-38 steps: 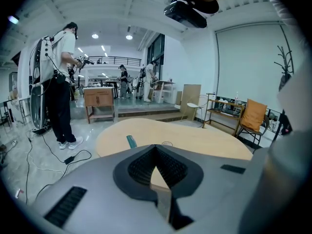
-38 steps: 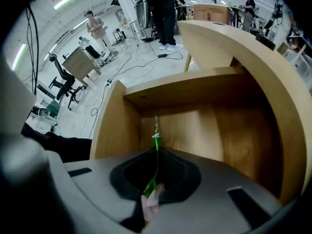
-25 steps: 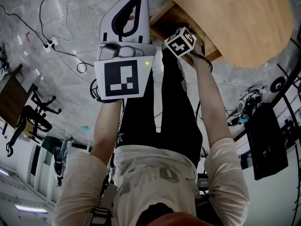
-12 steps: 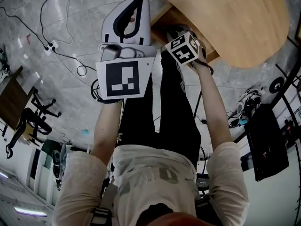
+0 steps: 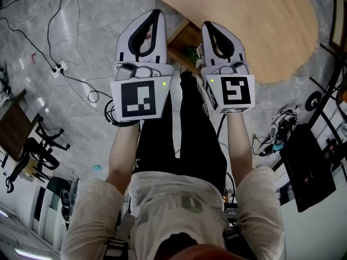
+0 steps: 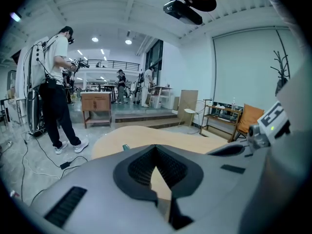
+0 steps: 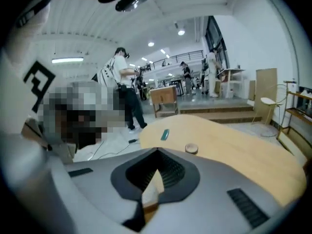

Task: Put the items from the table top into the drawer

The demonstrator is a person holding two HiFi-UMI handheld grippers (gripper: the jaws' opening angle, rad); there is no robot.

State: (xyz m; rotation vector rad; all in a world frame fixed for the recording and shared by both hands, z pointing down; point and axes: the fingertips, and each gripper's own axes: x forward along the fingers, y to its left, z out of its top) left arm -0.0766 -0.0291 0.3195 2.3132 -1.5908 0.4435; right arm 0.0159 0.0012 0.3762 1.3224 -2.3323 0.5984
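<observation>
Both grippers are held side by side above the person's lap, pointing at the rounded wooden table (image 5: 271, 31). My left gripper (image 5: 155, 13) is shut and empty. So is my right gripper (image 5: 208, 26), whose jaws meet at the tip (image 7: 157, 152). Under the table's near edge, between the two grippers, the open drawer (image 5: 187, 43) shows a dark inside with something greenish in it. On the table top (image 7: 234, 145) lie a small green item (image 7: 165, 134) and a round tan item (image 7: 191, 148). The left gripper view shows the green item (image 6: 125, 146) just past the shut tip (image 6: 156, 147).
Cables and a power strip (image 5: 60, 50) lie on the grey floor at the left, near a black chair (image 5: 38, 140). A black case (image 5: 309, 167) stands at the right. A person (image 6: 56, 82) stands beyond the table's far side, by a wooden cabinet (image 6: 96, 106).
My right gripper has come up from the drawer under the table edge and turned level, now beside the left one. The left gripper has risen slightly.
</observation>
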